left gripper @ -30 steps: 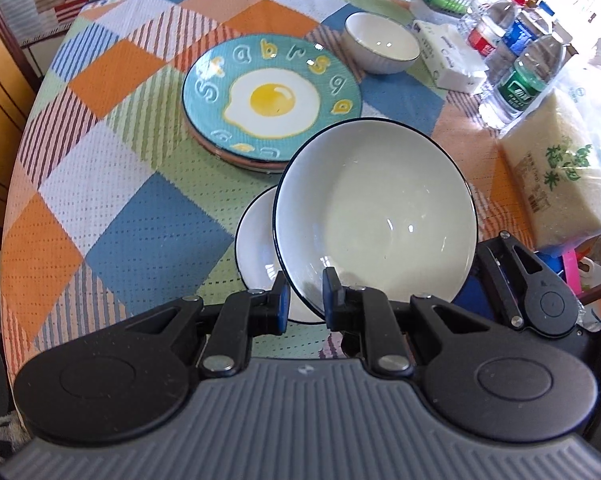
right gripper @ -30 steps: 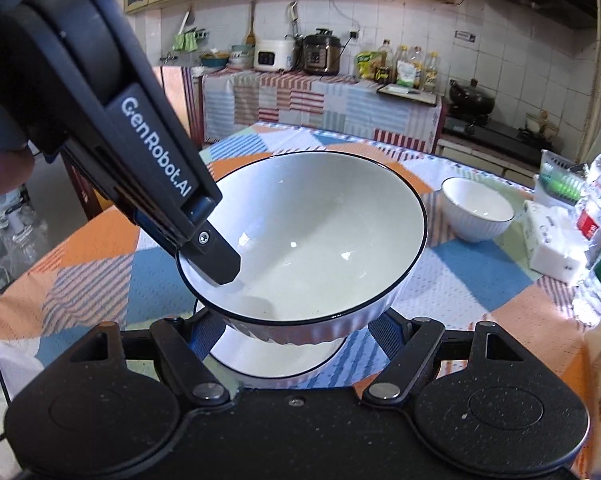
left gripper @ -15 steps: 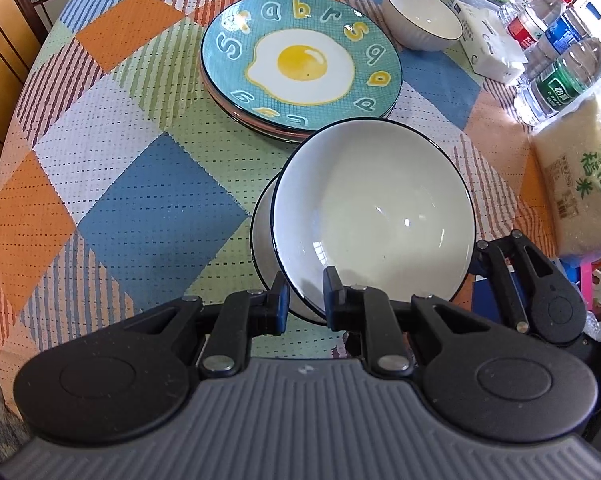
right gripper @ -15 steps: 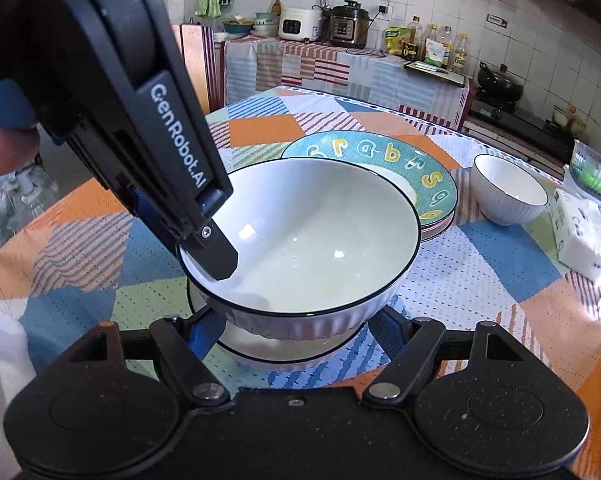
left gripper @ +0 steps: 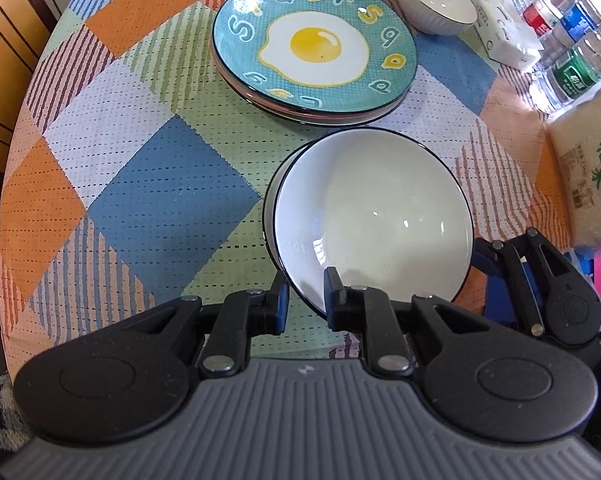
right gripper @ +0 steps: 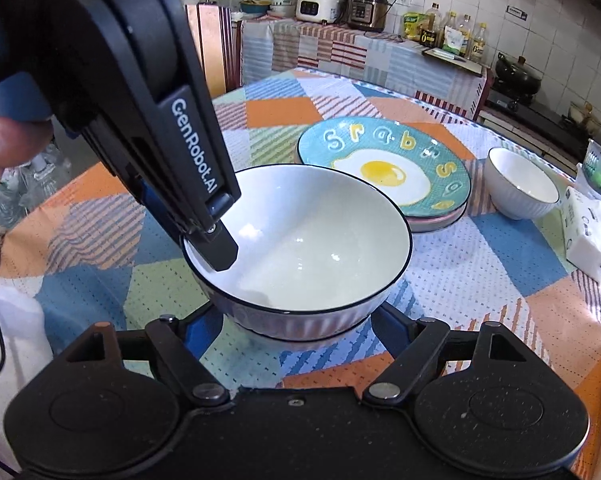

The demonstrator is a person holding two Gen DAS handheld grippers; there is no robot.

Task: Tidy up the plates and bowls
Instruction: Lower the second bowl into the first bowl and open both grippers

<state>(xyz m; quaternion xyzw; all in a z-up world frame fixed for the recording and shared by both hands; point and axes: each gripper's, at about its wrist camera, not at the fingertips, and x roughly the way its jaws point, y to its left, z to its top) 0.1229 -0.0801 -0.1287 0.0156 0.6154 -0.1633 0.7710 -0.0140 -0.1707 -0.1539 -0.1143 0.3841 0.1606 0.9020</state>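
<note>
Lowering the big white bowl (left gripper: 374, 216) over the last moment, we have brought it down from well above its twin to nest in the second bowl (left gripper: 271, 216) beneath it, whose rim now shows only as a thin sliver at the left edge. Our left tongs (left gripper: 306, 300) stay pinched on the near rim of the upper bowl, one finger inside and one outside. Our right tongs (right gripper: 298, 320) stand spread wide either side of the bowl's base; whether their pads press on it we cannot tell, as the tips are hidden behind the bowl.

Both bowls sit near our edge of the checked surface (left gripper: 160, 200). Just beyond them lies the stack of plates (left gripper: 314, 48) with the fried-egg plate on top, and farther off, by the tissue pack (left gripper: 500, 32), a small bowl (left gripper: 436, 2) stands alone.

We judge the stacking step nearly done: the upper bowl looks seated or close to it, still a little off-centre. Next comes letting go of the rim, then probably fetching the small bowl.
</note>
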